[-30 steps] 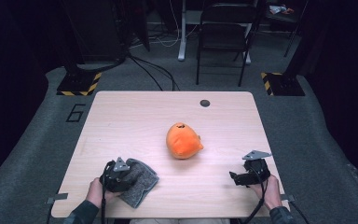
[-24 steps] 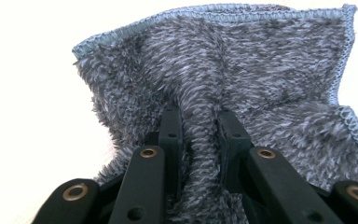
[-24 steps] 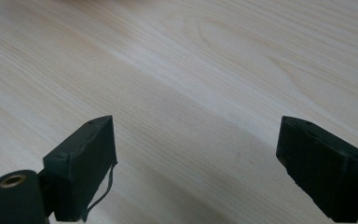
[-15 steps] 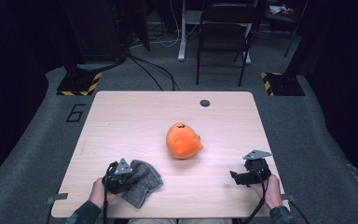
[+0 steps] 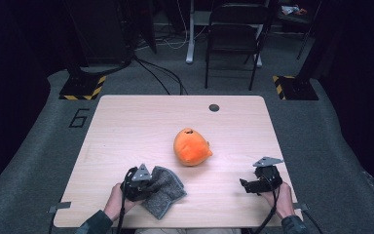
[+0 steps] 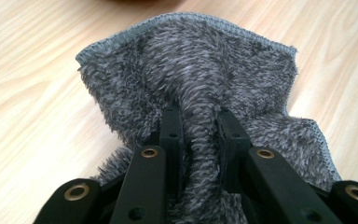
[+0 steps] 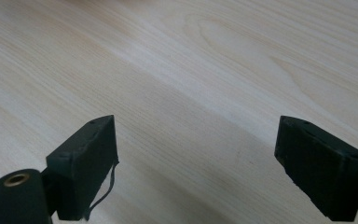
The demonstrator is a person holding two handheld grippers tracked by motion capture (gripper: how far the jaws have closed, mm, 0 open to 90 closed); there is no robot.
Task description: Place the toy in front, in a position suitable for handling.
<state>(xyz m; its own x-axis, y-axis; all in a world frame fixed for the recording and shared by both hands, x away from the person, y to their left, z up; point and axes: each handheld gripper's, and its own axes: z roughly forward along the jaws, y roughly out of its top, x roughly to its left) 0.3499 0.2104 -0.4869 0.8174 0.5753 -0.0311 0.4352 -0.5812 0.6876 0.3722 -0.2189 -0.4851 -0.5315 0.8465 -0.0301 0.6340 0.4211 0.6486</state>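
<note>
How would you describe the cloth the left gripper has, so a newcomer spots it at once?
On the wooden table, look at the near left edge, where the left gripper is shut on a bunched fold. The grey cloth is fuzzy with a stitched hem, unlike the smooth orange plush toy at the centre.

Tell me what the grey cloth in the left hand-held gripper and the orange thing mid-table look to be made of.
Grey cloth: a fluffy pile fabric, likely microfibre or terry, matte, with shaggy fibres and a stitched hem along its edge. Orange thing: seemingly soft fabric or plush, matte, rounded and slightly lumpy; too small to be sure. Table: pale wood-grain top, probably laminate.
</note>
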